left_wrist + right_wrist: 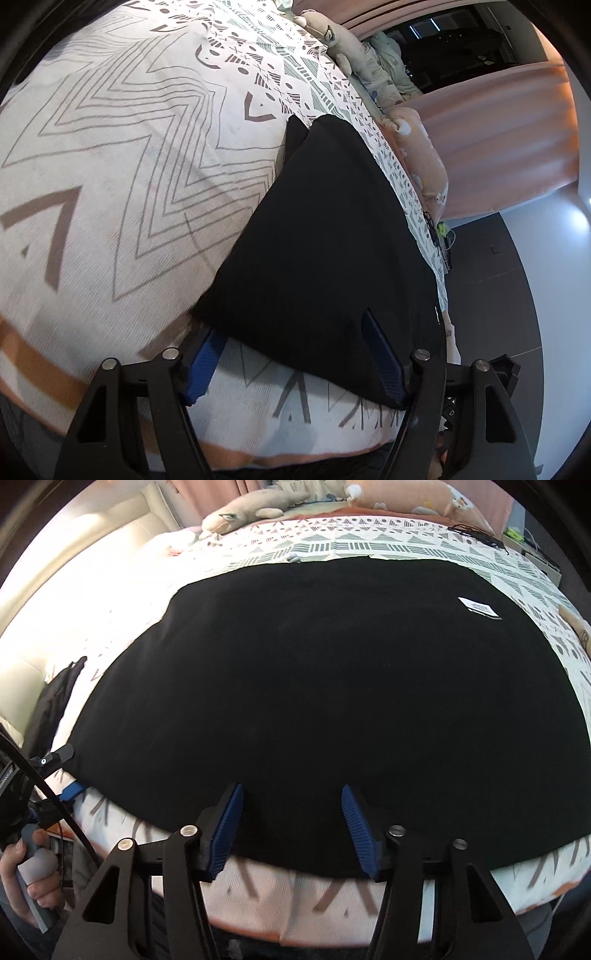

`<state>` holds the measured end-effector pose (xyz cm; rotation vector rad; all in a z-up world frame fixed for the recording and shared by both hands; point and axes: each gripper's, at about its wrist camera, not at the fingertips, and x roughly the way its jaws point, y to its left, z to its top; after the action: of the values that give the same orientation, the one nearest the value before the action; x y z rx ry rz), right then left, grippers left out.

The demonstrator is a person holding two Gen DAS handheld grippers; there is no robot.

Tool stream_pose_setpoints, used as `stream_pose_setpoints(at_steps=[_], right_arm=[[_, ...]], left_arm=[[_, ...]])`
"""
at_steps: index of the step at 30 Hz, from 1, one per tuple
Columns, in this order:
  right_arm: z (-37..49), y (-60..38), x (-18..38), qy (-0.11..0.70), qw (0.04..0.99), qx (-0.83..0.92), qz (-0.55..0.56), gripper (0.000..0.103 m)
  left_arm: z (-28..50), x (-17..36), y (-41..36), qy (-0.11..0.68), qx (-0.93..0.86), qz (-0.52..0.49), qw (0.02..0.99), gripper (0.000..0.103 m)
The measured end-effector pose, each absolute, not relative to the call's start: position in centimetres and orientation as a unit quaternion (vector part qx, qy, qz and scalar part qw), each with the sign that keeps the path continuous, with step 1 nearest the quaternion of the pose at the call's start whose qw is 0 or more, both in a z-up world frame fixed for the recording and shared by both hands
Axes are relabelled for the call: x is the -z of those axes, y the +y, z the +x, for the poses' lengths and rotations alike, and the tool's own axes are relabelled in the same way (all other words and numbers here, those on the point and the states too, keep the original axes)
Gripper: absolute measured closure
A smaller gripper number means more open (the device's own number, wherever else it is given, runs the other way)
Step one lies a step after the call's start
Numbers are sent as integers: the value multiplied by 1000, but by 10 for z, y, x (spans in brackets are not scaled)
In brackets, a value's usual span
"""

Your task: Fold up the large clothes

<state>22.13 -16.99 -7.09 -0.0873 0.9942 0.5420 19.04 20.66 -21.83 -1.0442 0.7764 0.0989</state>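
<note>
A large black garment (314, 701) lies spread flat on a bed with a patterned white cover (110, 166); a white label (480, 608) sits near its far right. In the left wrist view the black garment (325, 240) stretches away from its near left corner. My left gripper (295, 332) is open, its blue pads astride that near corner. My right gripper (291, 797) is open over the garment's near edge, its pads apart and holding nothing. The left gripper also shows at the left edge of the right wrist view (66, 771).
Plush toys (255, 506) and a peach pillow (421, 155) lie along the bed's far side. A dark strap or cloth (55, 701) lies at the left by the headboard. Cables (476, 531) lie at the far right corner. Peach curtains (509, 129) and dark floor (491, 295) lie beyond the bed.
</note>
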Motion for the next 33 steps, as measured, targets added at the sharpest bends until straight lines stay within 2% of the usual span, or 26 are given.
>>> stream_pose_setpoints(at_steps=[2, 7, 12, 27, 30, 33], right_arm=[[236, -163, 70, 474, 841, -256, -48, 51], [268, -144, 70, 480, 838, -255, -55, 51], [309, -122, 71, 481, 839, -245, -63, 51], [404, -80, 87, 494, 836, -221, -90, 52], [405, -74, 90, 499, 832, -218, -100, 52], [390, -77, 93, 512, 821, -232, -97, 52]], left_arm=[[196, 218, 209, 362, -49, -487, 794, 30], [208, 221, 218, 362, -63, -495, 788, 43], [213, 221, 217, 366, -69, -495, 785, 46], [213, 228, 214, 356, -78, -544, 756, 78], [212, 221, 210, 348, -81, -542, 761, 87], [212, 214, 210, 340, -74, -544, 764, 90]])
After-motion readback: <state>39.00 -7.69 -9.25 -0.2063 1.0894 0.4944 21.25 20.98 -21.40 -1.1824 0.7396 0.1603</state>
